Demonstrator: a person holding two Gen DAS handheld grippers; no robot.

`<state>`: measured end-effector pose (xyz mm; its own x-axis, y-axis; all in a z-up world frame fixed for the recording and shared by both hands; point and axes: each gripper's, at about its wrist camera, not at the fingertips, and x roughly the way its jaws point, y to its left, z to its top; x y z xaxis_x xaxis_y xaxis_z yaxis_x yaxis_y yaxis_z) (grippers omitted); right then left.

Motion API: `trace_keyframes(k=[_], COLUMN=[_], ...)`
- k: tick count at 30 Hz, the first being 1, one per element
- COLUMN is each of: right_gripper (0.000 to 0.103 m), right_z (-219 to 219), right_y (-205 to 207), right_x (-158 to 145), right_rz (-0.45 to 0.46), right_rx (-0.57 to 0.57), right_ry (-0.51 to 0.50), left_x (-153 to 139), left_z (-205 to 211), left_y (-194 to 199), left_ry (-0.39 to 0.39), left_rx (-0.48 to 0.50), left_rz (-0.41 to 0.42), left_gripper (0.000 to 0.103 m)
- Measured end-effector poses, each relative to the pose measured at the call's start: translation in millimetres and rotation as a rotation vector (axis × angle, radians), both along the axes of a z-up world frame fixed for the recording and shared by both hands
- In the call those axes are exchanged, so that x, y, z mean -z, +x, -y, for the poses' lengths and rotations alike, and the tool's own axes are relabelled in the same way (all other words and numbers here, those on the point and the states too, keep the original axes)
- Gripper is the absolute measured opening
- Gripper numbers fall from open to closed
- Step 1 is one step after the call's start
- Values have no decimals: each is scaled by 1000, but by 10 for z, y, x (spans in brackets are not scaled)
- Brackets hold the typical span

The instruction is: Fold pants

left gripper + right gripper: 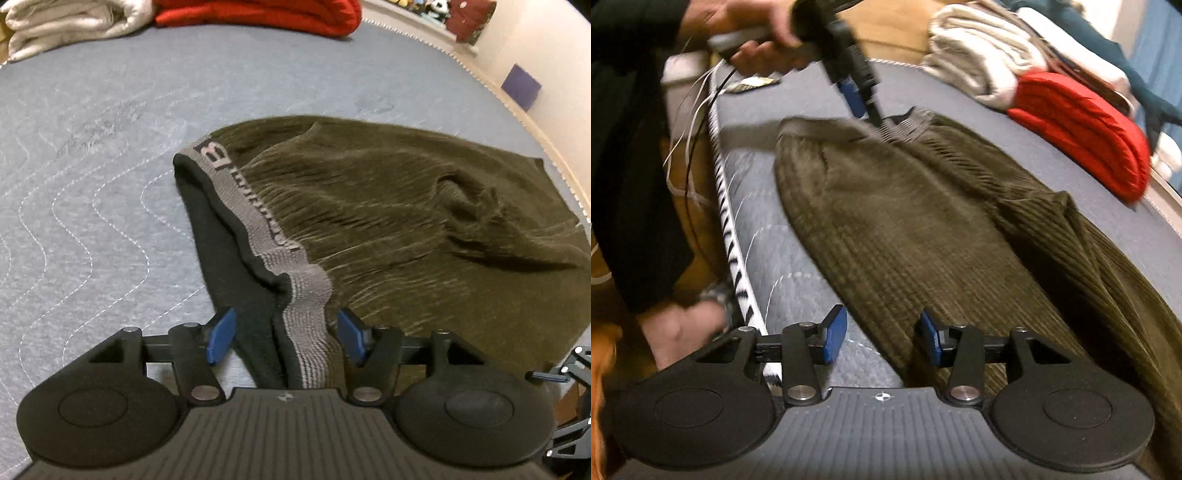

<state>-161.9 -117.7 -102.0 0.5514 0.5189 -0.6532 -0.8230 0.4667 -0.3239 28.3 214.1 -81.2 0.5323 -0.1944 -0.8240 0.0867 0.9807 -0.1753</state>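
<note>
Olive corduroy pants point(406, 206) lie on a grey-blue quilted mat point(92, 155). Their grey lettered waistband point(240, 210) runs from mid-left toward me. My left gripper point(286, 334) is open, its blue pads either side of the waistband's near end. In the right wrist view the pants point(905, 229) spread across the mat point(768, 266). My right gripper point(882, 334) is open at the pants' near edge, the cloth between and under its pads. The left gripper point(862, 101) shows at the far waistband, held by a hand.
Folded cream cloth point(66, 26) and a red garment point(266, 14) lie at the mat's far edge; both show in the right wrist view, cream cloth point(982, 55) and red garment point(1082, 125). The mat's stitched edge point(735, 236) runs along the left, beside the person's legs.
</note>
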Motion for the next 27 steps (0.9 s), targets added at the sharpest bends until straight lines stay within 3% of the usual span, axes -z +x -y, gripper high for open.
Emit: trace_keyframes(k=[4, 7, 9, 11, 14, 15, 17, 18, 20, 21, 23, 25, 26, 27], right_gripper=[46, 29, 17, 13, 5, 2, 1, 0, 0, 0, 0, 0, 0, 2], right_z=[-7, -49, -92, -109, -118, -146, -191, -196, -247, -297, -378, -357, -317, -252], right_y=[42, 52, 27, 7, -42, -59, -140, -178, -270, -344, -447, -431, -402, -368], right_x=[-8, 7, 34, 37, -32, -59, -95, -112, -148, -130, -58, -48, -69, -94], right_rz=[-4, -8, 14, 29, 37, 34, 62, 52, -6, 8, 60, 96, 97, 105], right_rx=[-35, -80, -104, -134, -175, -198, -226, -260, -325, -345, -342, -267, -247, -226], right_ry=[-6, -18, -38, -54, -49, -41, -55, -50, -13, -23, -56, -48, -40, -23], left_x=[107, 138, 178, 222, 209, 180, 20, -74, -175, -182, -140, -52, -28, -40], left_z=[70, 29, -58, -108, -60, -15, -17, -118, -311, -364, -339, -273, -253, -251], left_y=[68, 65, 58, 45, -6, -33, -105, -146, -239, -279, -350, -378, -370, -362], left_ry=[54, 75, 41, -14, -38, -3, 33, -5, -70, -79, -48, 10, 13, -2], left_rx=[38, 4, -43, -67, -33, 5, 68, 62, 41, 35, 60, 49, 45, 49], left_rz=[-14, -22, -45, -55, -29, -16, 28, 38, 54, 51, 37, 16, 10, 9], left_gripper=[71, 77, 81, 79, 52, 34, 19, 15, 14, 14, 13, 13, 20, 34])
